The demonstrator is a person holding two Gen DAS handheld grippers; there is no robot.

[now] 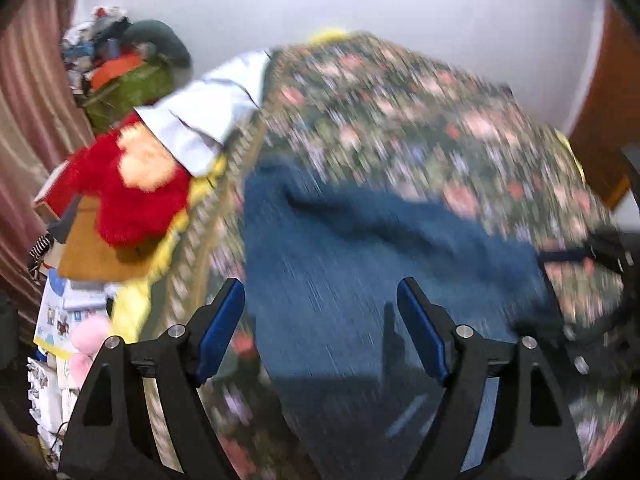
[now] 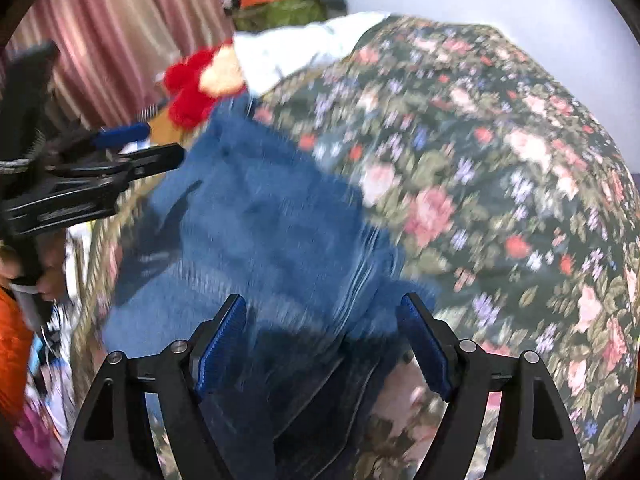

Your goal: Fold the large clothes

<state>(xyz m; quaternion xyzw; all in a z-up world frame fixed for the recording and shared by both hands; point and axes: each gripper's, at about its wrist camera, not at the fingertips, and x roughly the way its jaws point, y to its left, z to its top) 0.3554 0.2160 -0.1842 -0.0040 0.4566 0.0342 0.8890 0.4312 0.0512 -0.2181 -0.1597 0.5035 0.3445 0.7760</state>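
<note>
Curtain [image 1: 28, 92]: pink, pleated, far left of your left wrist view; also top left in the right wrist view.
Clutter pile [image 1: 120, 60]: mixed stuff w/ an orange and a green item, against the wall beside the curtain. Too blurred to name pieces.
Red plush [image 1: 124, 196]: red w/ a pale patch, at the bed's left edge, lying on a brown board [image 1: 92, 252]. A white cloth [image 1: 204, 116] lies just above it, partly over the plush.
Your left gripper [image 1: 320, 324]: released, blue pads spread wide, nothing between them. It hangs over the jeans; can't tell if the tips touch the denim. In the right wrist view it shows at the left edge, side-on, pointing toward the jeans' left side.
Jeans [image 1: 360, 264]: blue denim, spread on the floral bedspread [image 1: 400, 112], nearer the bed's left edge. In your left wrist view they run from mid-frame down to the bottom between the fingers. Creased, w/ a dark fold across the upper part.
Your right gripper [image 2: 322, 334]: also released, pads wide apart. Denim fills the gap between them, w/ a darker section right under the tips; no pinch on it.
Bedspread: dark w/ pink roses, covers the whole right half of both views.
Wall [image 1: 440, 12]: white, behind the bed.
Blur: both views smeared, so fine detail is lost.
</note>
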